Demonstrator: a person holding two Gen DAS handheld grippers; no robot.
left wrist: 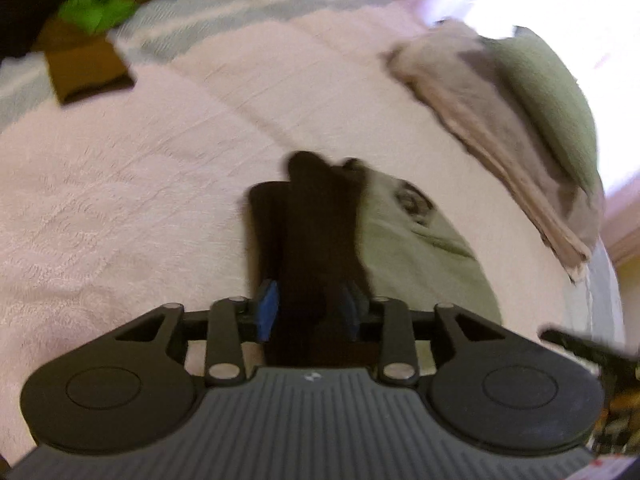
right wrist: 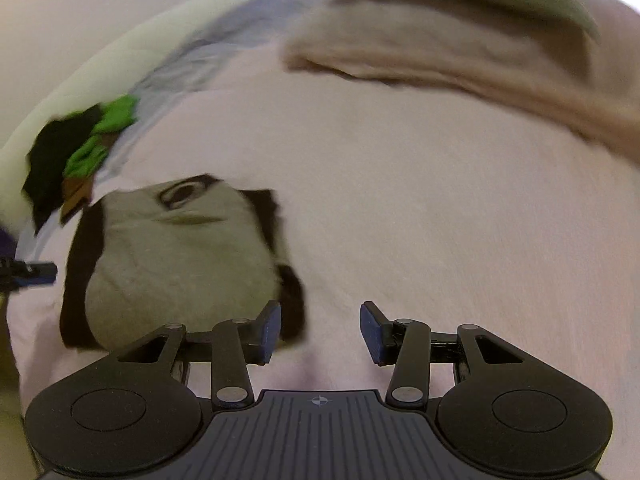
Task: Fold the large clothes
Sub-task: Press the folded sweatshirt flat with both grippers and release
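An olive-grey garment [left wrist: 420, 264] with black trim and a dark eye-like print lies on the pink bed cover [left wrist: 120, 200]. A black strip of it [left wrist: 316, 220] runs up between the blue pads [left wrist: 268, 308] of my left gripper [left wrist: 310, 286], which is shut on it. In the right wrist view the same garment [right wrist: 180, 264] lies at lower left as a rounded bundle. My right gripper [right wrist: 320, 320] stands open just to its right over bare cover, nothing between its fingers. The picture is blurred by motion.
A stack of beige and pale green folded clothes [left wrist: 500, 120] [right wrist: 440, 40] lies further back. A heap of bright green, black and brown cloth [left wrist: 112, 4] [right wrist: 92, 148] sits at the far left on a grey-blue sheet [left wrist: 240, 8]. A bright window [left wrist: 560, 0] is beyond.
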